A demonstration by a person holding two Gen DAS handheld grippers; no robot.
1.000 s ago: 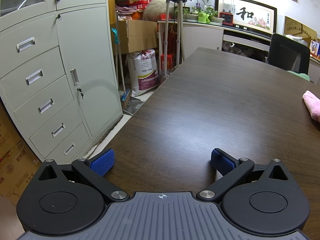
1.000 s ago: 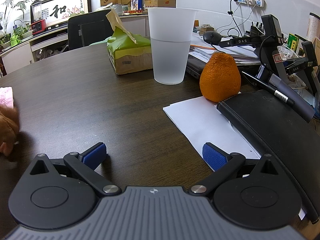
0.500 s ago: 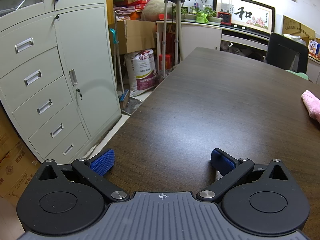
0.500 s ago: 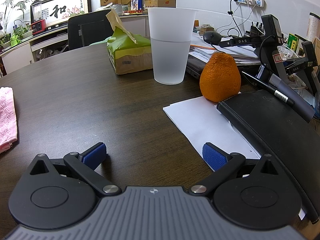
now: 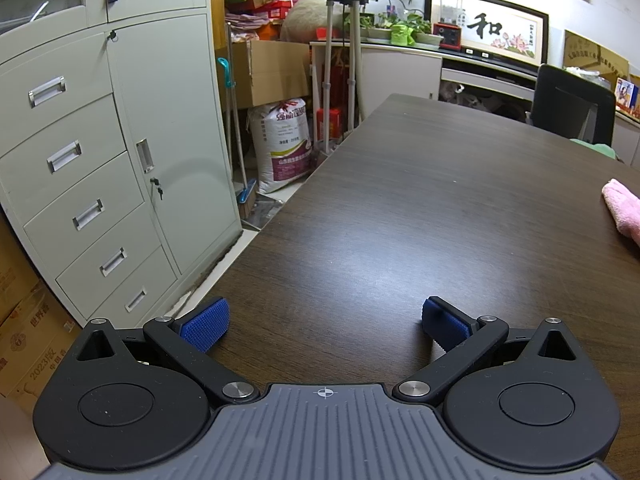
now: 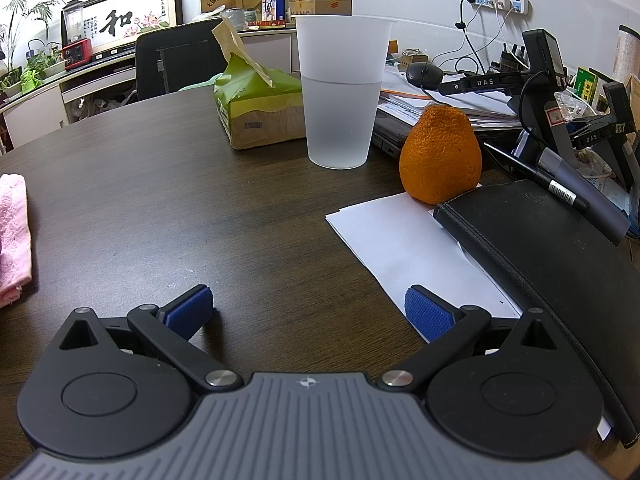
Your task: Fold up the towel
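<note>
Folding is not yet begun, by my judgement: both grippers are sitting low over the dark desk (image 5: 400,208) with nothing between their fingers. Left gripper (image 5: 324,320) is standing released, jaws spread wide; right gripper (image 6: 308,308) likewise. Pink towel (image 6: 14,236) is lying bunched on the desk between the two, at the right edge of the left view (image 5: 624,212) and the left edge of the right view, well apart from either. Next move is calling for both grippers turning inward to reach its edges.
</note>
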